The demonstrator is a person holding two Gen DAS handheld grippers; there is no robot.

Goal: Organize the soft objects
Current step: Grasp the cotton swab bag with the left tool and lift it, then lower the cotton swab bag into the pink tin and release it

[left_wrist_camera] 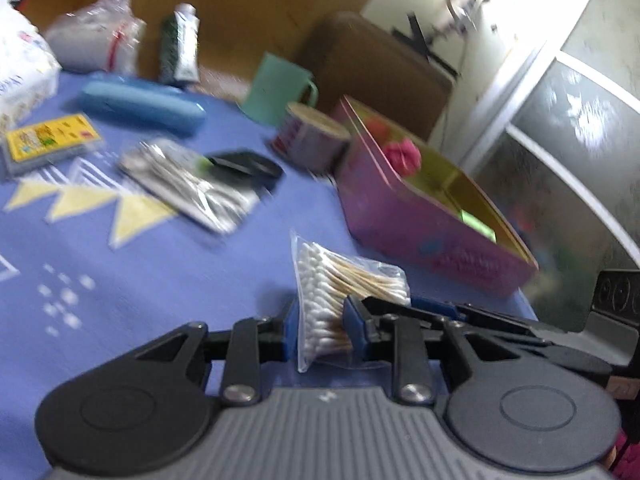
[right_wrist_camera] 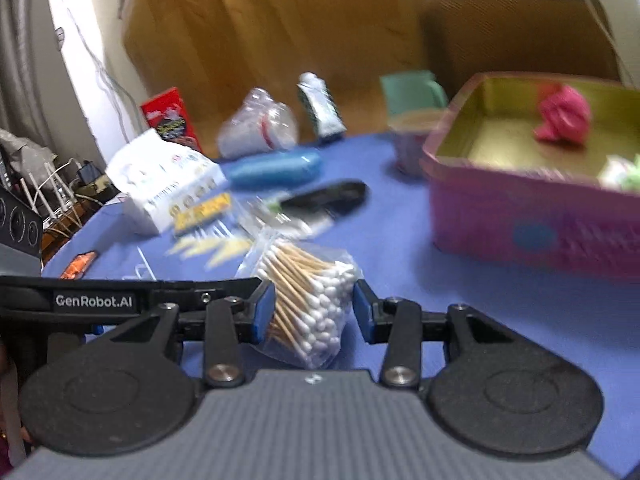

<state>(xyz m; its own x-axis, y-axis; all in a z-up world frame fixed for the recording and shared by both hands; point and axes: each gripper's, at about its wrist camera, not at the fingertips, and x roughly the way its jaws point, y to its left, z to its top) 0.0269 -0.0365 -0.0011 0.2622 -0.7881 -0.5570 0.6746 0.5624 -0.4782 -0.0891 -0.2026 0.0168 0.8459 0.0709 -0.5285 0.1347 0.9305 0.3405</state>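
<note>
A clear bag of wooden cotton swabs [left_wrist_camera: 340, 280] is held up just over the blue cloth. My left gripper [left_wrist_camera: 323, 320] is shut on its near end, blue pads pressing both sides. My right gripper [right_wrist_camera: 314, 312] is shut on the same bag [right_wrist_camera: 308, 292] across its white-tipped bulge. The right gripper's finger shows at the right of the left wrist view, and the left gripper's arm at the left of the right wrist view. Beyond stands an open pink tin [left_wrist_camera: 420, 224] [right_wrist_camera: 520, 220]. It holds a pink soft ball [left_wrist_camera: 402, 154] [right_wrist_camera: 564, 116].
On the blue cloth [left_wrist_camera: 120, 280] lie a blue case [left_wrist_camera: 140, 108], a foil packet [left_wrist_camera: 188, 184], a black object [left_wrist_camera: 244, 164], a yellow card box [left_wrist_camera: 52, 140] and a white tissue pack [right_wrist_camera: 164, 184]. A teal mug [left_wrist_camera: 276, 88] and a purple cup [left_wrist_camera: 308, 136] stand by the tin.
</note>
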